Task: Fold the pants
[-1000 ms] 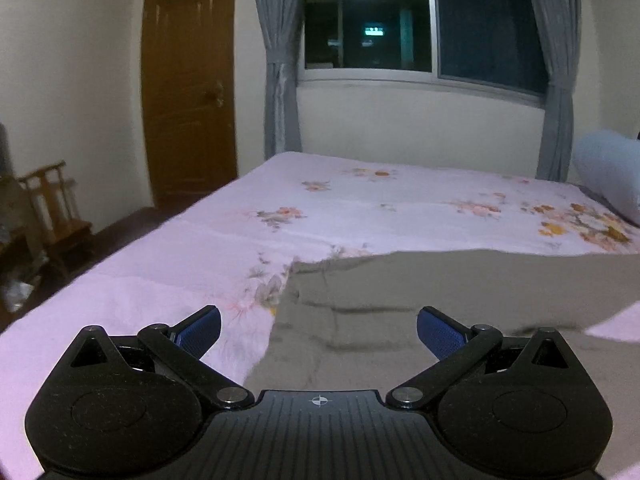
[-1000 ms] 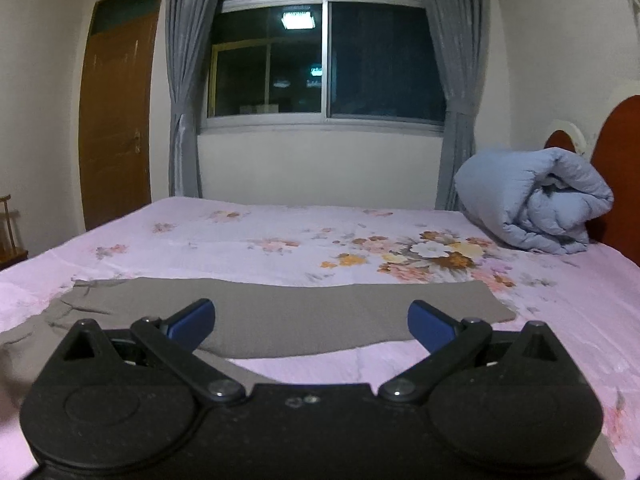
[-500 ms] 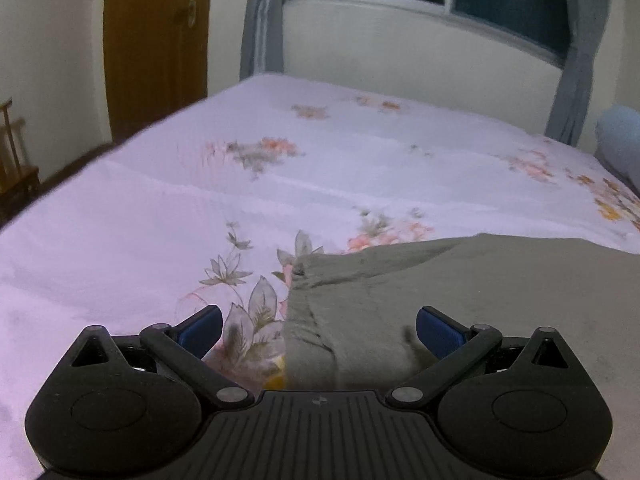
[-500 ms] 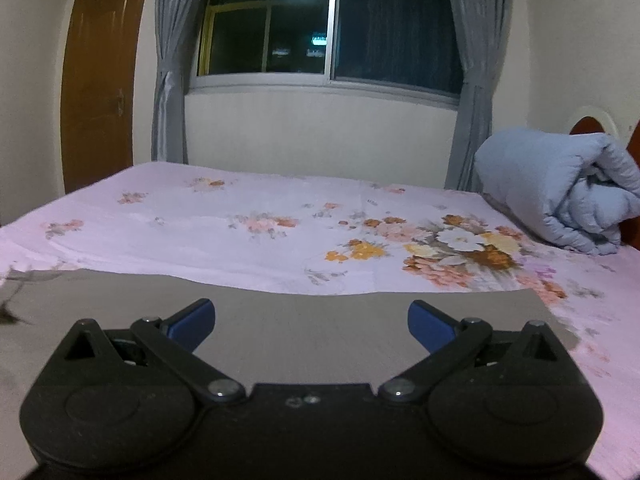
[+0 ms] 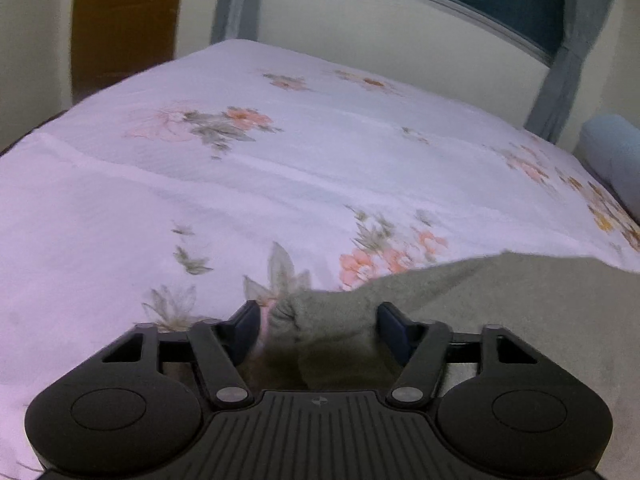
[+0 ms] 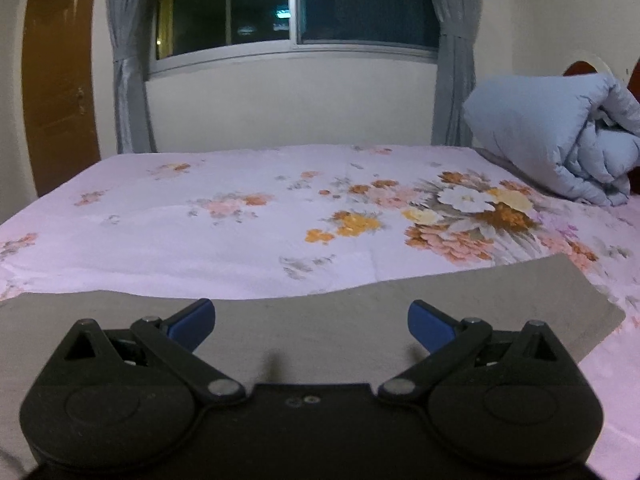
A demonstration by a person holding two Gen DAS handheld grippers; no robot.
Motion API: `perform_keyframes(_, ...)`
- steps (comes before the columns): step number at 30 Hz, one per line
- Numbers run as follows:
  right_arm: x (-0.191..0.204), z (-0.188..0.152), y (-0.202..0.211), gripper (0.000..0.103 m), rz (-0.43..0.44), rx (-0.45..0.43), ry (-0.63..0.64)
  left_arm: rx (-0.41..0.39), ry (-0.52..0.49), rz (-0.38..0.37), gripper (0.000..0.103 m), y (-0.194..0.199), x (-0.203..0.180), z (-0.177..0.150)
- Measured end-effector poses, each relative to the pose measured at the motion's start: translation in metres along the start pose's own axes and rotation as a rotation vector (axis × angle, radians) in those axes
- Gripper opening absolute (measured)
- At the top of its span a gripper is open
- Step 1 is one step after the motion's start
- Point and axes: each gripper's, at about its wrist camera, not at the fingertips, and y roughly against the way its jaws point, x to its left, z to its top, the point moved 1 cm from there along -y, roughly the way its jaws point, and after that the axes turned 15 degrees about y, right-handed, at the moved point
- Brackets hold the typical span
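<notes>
Grey-green pants lie flat on a pink floral bed sheet. My left gripper sits low over their left corner, and its jaws are closing. The corner is bunched up between the blue pads; the right pad touches the cloth, while a strip of pink sheet shows beside the left pad. In the right wrist view the pants stretch across as a long band ending at the right. My right gripper hovers open just above that band, with nothing between its fingers.
A rolled light-blue duvet lies at the bed's right end by a wooden headboard. Beyond the bed sheet are a wall, a curtained window and a brown door at the left.
Both grippers came forward and down toward the pants. The left one reached the corner, and its jaws went from wide open to half closed around the bunched cloth. The right jaws stayed wide.
</notes>
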Motion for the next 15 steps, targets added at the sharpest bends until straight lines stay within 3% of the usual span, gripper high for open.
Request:
perform_keyframes(4, -0.009, 0.001, -0.011, 0.097, 0.031, 0.018, -0.014, -0.024, 0.016, -0.055, 0.019, 0.012, 0.000, 0.001)
perform_keyframes(5, -0.010, 0.002, -0.014, 0.097, 0.041, 0.020, -0.008, -0.034, 0.026, -0.070, 0.015, 0.018, 0.001, 0.002)
perform_keyframes(11, -0.004, 0.006, -0.037, 0.097, 0.133, 0.041, 0.064, -0.172, 0.093, -0.166, 0.014, 0.071, 0.002, 0.011)
perform_keyframes(15, 0.009, 0.009, -0.053, 0.094, 0.210, 0.026, 0.187, -0.220, 0.110, -0.216, 0.014, 0.099, -0.004, 0.016)
